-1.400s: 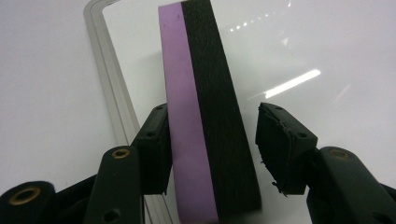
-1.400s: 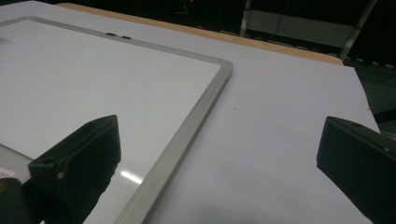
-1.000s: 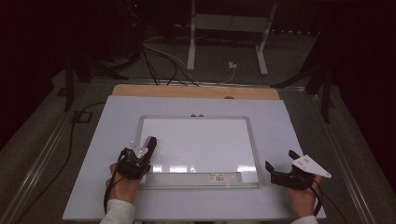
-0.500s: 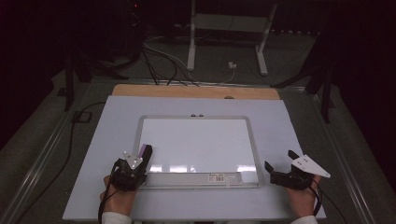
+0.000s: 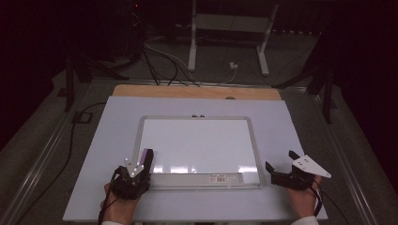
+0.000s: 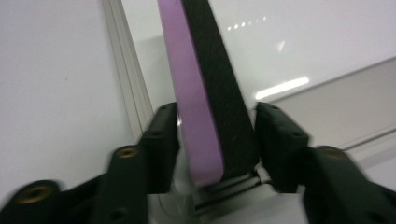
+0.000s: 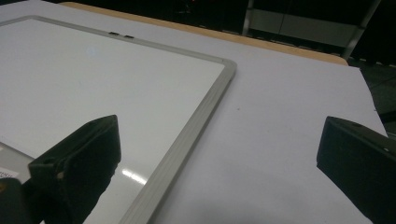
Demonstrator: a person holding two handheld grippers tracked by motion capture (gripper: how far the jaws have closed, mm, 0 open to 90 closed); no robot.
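Left gripper [image 5: 141, 165] loosens around an eraser [image 5: 147, 156] at the near left corner of a whiteboard [image 5: 202, 140].

In the left gripper view the jaws have just been opening: a narrow gap shows on each side of the eraser [image 6: 205, 98], which stands on edge between them, no longer squeezed. The eraser is a slim slab with a purple foam back and a black felt face, its far end over the whiteboard's [image 6: 299, 42] white surface just inside the silver frame. The right gripper [image 5: 287, 168] sits beside the whiteboard's near right corner, its jaws spread wide with nothing between them, over the pale table sheet [image 5: 281, 117]. The whiteboard lies flat in the middle of that sheet, its surface blank apart from glare.
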